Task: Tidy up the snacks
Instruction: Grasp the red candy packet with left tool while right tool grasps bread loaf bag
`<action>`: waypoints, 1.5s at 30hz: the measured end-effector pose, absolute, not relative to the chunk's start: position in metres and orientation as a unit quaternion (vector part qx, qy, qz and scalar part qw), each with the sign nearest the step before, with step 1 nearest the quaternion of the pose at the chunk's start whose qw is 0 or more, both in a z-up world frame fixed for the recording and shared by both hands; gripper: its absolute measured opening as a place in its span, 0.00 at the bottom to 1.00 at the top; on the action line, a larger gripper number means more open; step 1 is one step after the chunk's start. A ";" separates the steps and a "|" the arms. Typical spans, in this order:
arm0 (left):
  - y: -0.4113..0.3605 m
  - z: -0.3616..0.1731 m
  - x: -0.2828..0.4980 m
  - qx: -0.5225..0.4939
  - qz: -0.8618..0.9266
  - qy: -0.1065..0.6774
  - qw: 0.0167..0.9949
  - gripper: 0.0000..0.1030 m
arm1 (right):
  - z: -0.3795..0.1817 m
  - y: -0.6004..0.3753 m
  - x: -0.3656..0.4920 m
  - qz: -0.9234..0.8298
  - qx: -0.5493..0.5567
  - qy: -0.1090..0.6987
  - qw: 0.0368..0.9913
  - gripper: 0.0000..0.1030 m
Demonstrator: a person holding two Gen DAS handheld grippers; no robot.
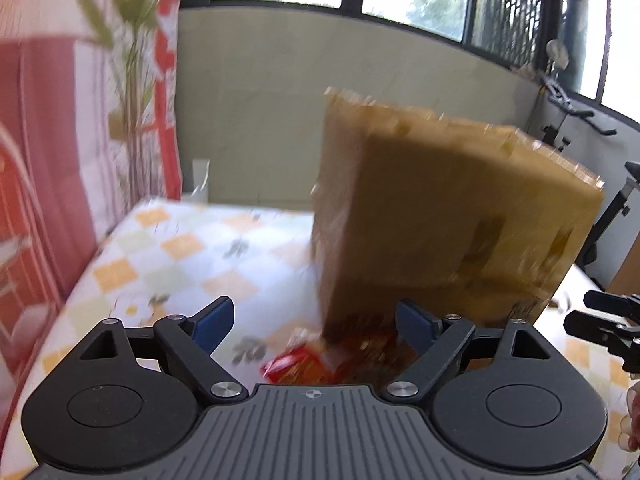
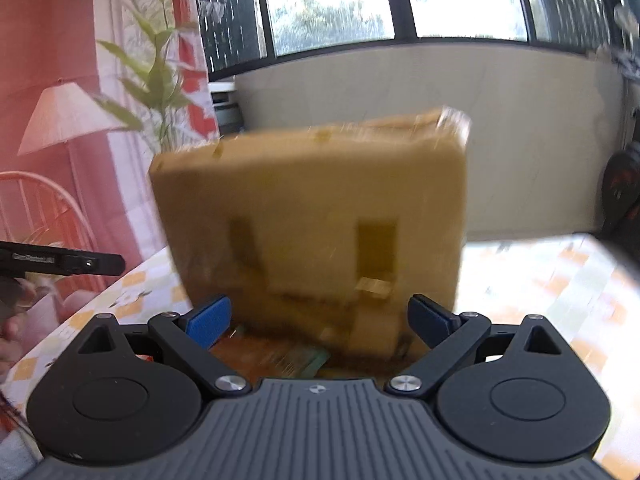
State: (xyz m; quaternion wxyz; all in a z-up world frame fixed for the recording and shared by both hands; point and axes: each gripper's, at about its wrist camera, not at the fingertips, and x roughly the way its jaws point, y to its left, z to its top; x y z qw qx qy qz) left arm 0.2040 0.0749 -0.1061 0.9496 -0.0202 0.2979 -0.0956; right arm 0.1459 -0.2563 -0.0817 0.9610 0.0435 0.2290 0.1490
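A tall brown cardboard box (image 1: 448, 216) stands on the table with the checked cloth (image 1: 180, 248). It is blurred in both views. My left gripper (image 1: 316, 322) is open, its blue pads wide apart in front of the box's lower left corner, with nothing between them. Below that gap lies a red snack packet (image 1: 296, 364) at the foot of the box. In the right wrist view the box (image 2: 312, 232) fills the middle. My right gripper (image 2: 320, 320) is open before its lower front face. Blurred orange and green snack packets (image 2: 280, 356) lie just beneath.
A red and white printed backdrop (image 1: 80, 120) with a leafy plant (image 2: 156, 72) borders the table on the left. Windows run along the far wall. Exercise equipment (image 1: 568, 112) stands at the right. The other gripper (image 2: 64, 262) shows at the left edge, and likewise (image 1: 608, 320) at the right.
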 end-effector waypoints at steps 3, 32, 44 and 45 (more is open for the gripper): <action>0.083 -0.120 0.207 -0.023 -0.095 0.316 0.944 0.82 | -0.095 -0.244 0.155 0.157 0.046 0.259 0.952 0.94; 0.078 -0.190 0.232 -0.054 -0.092 0.367 0.924 0.77 | -0.140 -0.197 0.185 0.092 0.032 0.367 0.925 0.74; 0.054 -0.201 0.233 -0.012 -0.053 0.357 0.933 0.40 | -0.129 -0.232 0.174 0.079 0.083 0.352 0.929 0.60; 0.053 -0.199 0.230 -0.014 -0.058 0.354 0.933 0.30 | -0.128 -0.231 0.175 0.080 0.084 0.351 0.929 0.59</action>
